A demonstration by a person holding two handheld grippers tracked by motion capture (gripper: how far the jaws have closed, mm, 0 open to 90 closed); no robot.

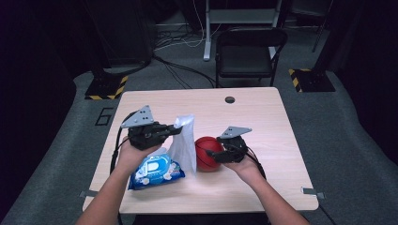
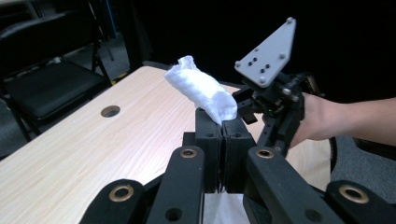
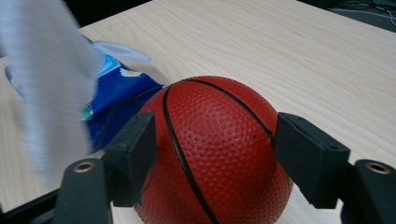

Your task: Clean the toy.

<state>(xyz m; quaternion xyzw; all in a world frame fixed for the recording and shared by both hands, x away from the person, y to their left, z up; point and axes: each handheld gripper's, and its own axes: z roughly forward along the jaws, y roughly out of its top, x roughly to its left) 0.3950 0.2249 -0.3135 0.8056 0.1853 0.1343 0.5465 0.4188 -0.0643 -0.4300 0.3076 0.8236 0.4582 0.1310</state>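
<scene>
Left claw [image 2: 222,128]: jaws pressed together, pinching a white wet wipe [image 2: 201,93]; high view shows the sheet hanging over a blue wipes pack [image 1: 155,171] on the bench [image 1: 263,117]. Right claw [image 3: 215,154]: jaws spread around a red basketball [image 3: 212,149], hand low beside it.

Light wood-grain table [image 1: 263,117] with a round grommet hole [image 1: 229,100] near its far edge. Resting directly on the top: a blue wet-wipe pack [image 1: 155,172], lid flap raised, toward the near left, and a small red basketball [image 1: 206,153] just beside it to the right. Grey carpet [image 1: 338,131] beneath.
</scene>
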